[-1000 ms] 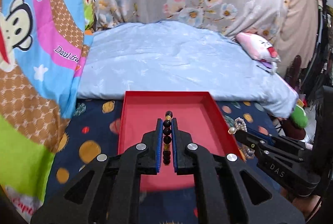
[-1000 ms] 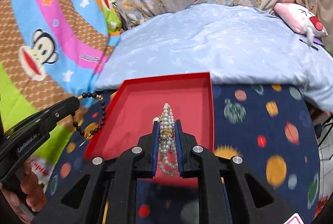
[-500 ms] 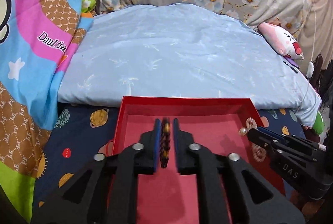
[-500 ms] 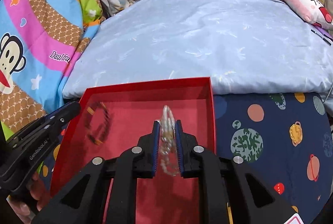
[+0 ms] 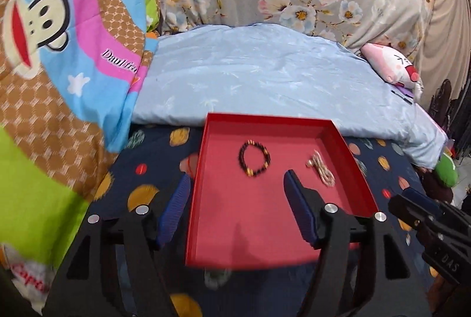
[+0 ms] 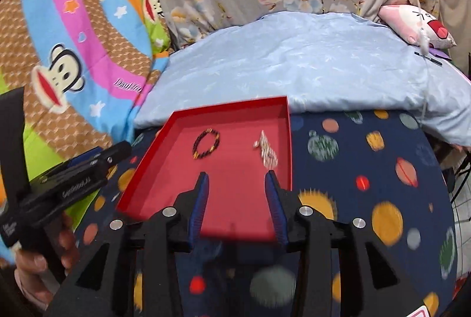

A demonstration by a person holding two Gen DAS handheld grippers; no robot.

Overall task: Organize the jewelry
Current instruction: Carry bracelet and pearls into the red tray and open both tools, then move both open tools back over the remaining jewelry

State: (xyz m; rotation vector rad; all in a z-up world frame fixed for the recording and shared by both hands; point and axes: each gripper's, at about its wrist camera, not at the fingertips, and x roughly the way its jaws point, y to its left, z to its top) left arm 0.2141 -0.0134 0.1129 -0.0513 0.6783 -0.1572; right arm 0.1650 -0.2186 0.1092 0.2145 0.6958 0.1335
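Observation:
A red tray (image 5: 203, 169) lies on the dark planet-print sheet. A dark bead bracelet (image 5: 254, 158) lies in its far middle, and a white pearl bracelet (image 5: 321, 168) lies to its right. Both show in the right wrist view too, the dark bracelet (image 6: 206, 143) and the pearls (image 6: 267, 150) in the red tray (image 6: 141, 169). My left gripper (image 5: 237, 184) is open and empty over the tray's near part. My right gripper (image 6: 237, 184) is open and empty above the tray's near edge.
A light blue quilt (image 5: 265, 81) lies behind the tray. A bright monkey-print blanket (image 5: 59, 52) rises at the left. A pink plush (image 5: 391, 66) sits at the far right. The dark planet sheet (image 6: 368, 169) spreads to the right of the tray.
Both grippers have opened and let go of their bracelets, which now lie in the tray. Both grippers have drawn back toward the tray's near edge.

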